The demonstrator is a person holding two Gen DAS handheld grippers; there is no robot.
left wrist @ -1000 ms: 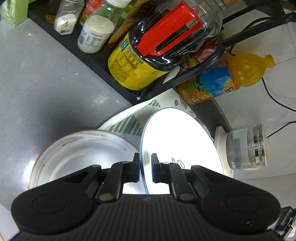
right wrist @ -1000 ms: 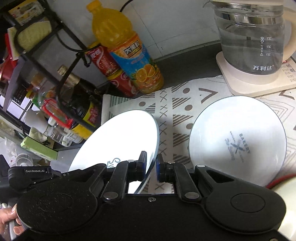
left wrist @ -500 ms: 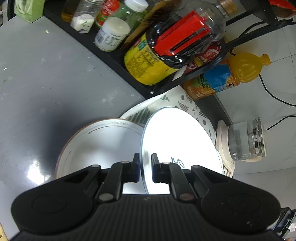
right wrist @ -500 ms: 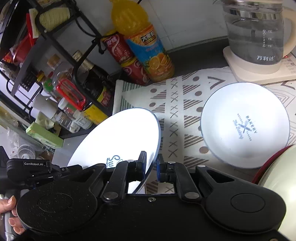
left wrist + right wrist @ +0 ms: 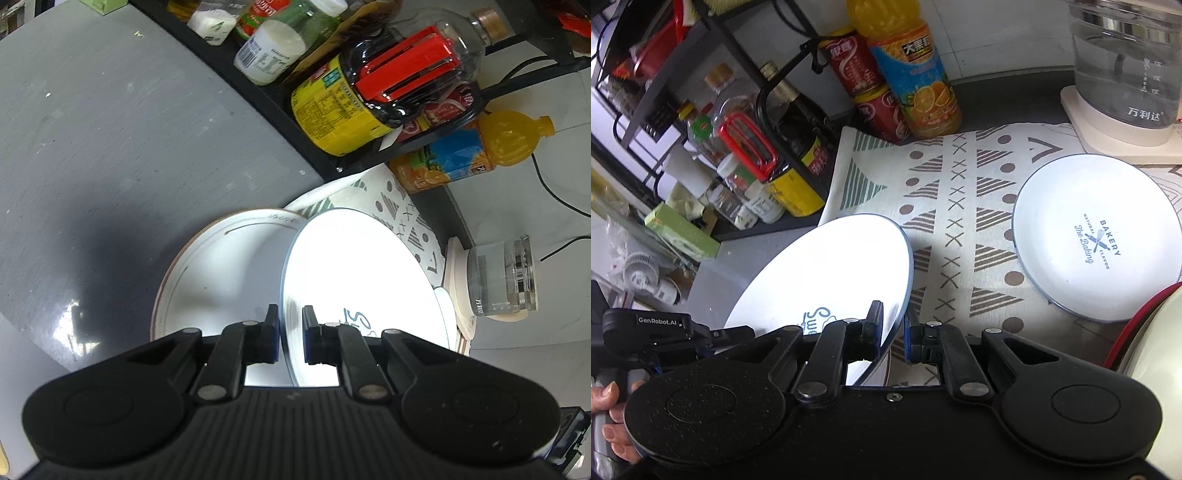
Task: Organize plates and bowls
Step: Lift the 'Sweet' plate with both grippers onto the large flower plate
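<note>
Both the left gripper (image 5: pixel 287 334) and right gripper (image 5: pixel 893 334) clench the tilted round white plate (image 5: pixel 827 273) above a grey countertop (image 5: pixel 110 129) and patterned cloth mat (image 5: pixel 953 206).

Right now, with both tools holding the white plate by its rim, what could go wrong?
1. Each tool pinches only the thin rim of the white plate, which is tilted; it might slip.
2. The brown-rimmed plate lies just beside it; lowered carelessly, the plates may knock together.
</note>
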